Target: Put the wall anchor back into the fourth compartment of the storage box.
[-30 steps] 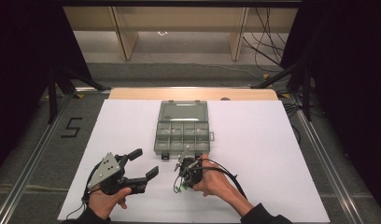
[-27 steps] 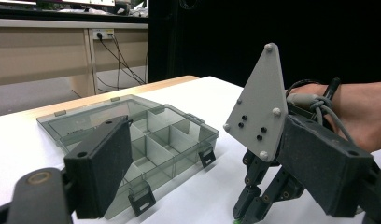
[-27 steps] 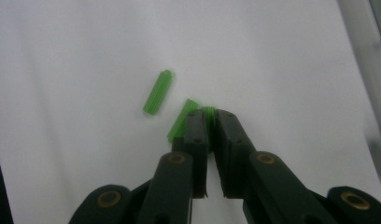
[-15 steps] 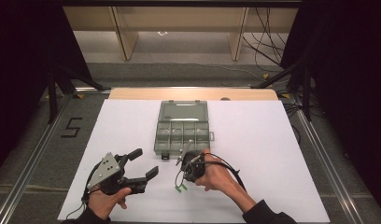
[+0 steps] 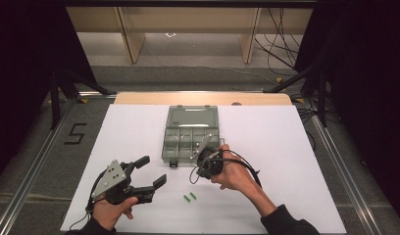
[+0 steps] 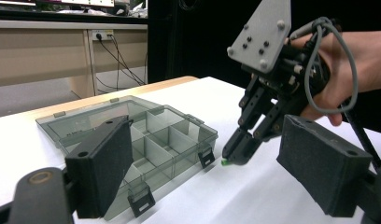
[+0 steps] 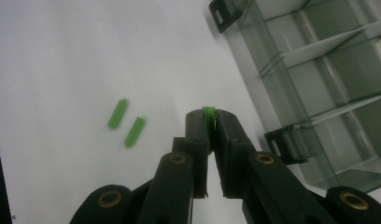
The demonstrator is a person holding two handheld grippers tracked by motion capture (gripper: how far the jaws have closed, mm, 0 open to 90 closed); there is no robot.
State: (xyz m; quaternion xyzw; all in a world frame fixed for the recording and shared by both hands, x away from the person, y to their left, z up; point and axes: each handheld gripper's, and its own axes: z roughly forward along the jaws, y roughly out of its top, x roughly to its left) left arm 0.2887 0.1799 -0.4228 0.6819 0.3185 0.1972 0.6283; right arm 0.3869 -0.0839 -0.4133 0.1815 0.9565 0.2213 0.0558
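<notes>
Right hand (image 5: pixel 235 171) reaches in from the lower right, forearm angled up and left, tilting the right gripper (image 7: pixel 209 115) nose-down just off the front edge of the box. Its jaws are pinched together on a small green piece (image 7: pixel 208 112); the green tip pokes out between the pads. In the left gripper view the same piece (image 6: pixel 224 162) shows at the jaw tips, very near the white tabletop; contact cannot be told

Left hand (image 5: pixel 110 210) sits at the lower left, left gripper (image 5: pixel 151 172) low over the table, pointing right and away toward the box. Jaws spread wide, nothing between the pads (image 6: pixel 104 163)

Clear grey compartment box (image 5: pixel 190 139) lies mid-table, lid folded flat behind it, two black latches on the front wall. Dividers visible; compartments look bare from the left gripper view

Green pieces: short, rod-like, bright green. Count three: one in the right gripper, two loose pieces (image 7: pixel 127 122) side by side on the white table cover (image 5: pixel 286 147), roughly parallel, apart from each other, near the front of the box and between the two grippers

Boxes: one. Grippers: two
</notes>
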